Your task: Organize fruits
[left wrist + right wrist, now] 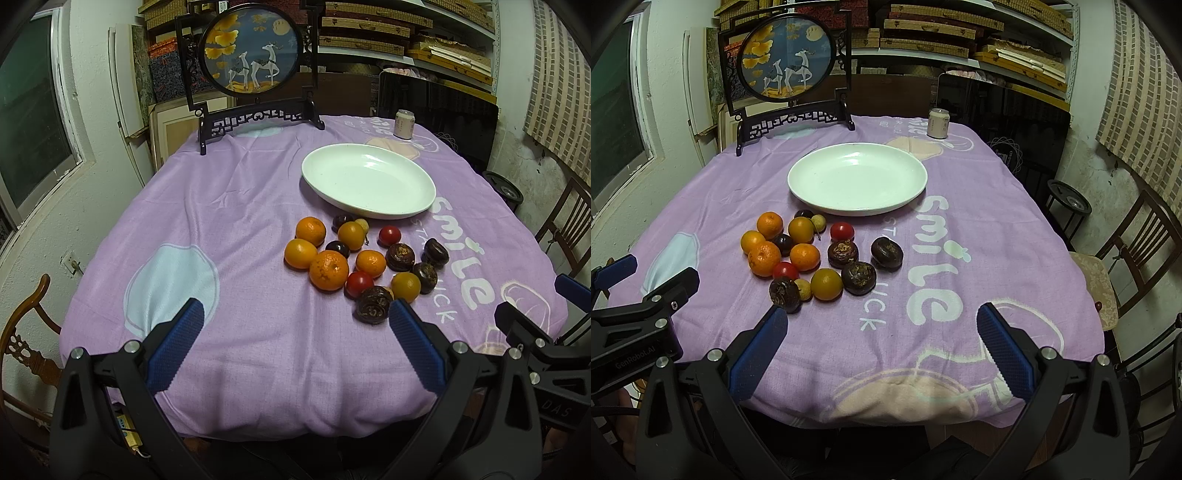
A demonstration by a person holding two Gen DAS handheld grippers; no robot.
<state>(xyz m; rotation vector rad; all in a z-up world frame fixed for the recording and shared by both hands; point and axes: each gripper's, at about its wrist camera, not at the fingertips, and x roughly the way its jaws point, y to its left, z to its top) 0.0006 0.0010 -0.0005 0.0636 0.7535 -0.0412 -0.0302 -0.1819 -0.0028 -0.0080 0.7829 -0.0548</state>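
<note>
Storage room, shelves of flat boxes at the back, window on the left wall. My worktop (229, 206) wears a purple cloth (960, 206) printed "smile". At the far left edge stands a dark carved stand with a round deer picture (250, 50); at the far right, a small pale drink can (404, 124).

White oval plate (369, 181) sits bare right of centre in the left view, mid-worktop in the right view (857, 177). All fruit lies loose on the cloth just near of the plate, none on it.

The fruit pile (364, 260): mandarins clustered on the left, biggest mandarin (328, 270) at the near-left, touching its neighbours. Two red cherry tomatoes, one far (389, 235), one near (359, 283). Dark brown water chestnuts on the right and near side; nearest chestnut (373, 305) lies just beyond my left tool's right pad. A pale longan (803, 288) is wedged between that chestnut and a mandarin (826, 283). Small dark round fruits sit among the mandarins; kind unclear.

My left tool (295, 325) hangs over the near cloth, blue pads spread wide, gripping nothing. My right tool (881, 330) hangs over the near right cloth, likewise spread and gripping nothing. Each tool shows at the other view's edge. Wooden chairs at the left and right sides.
</note>
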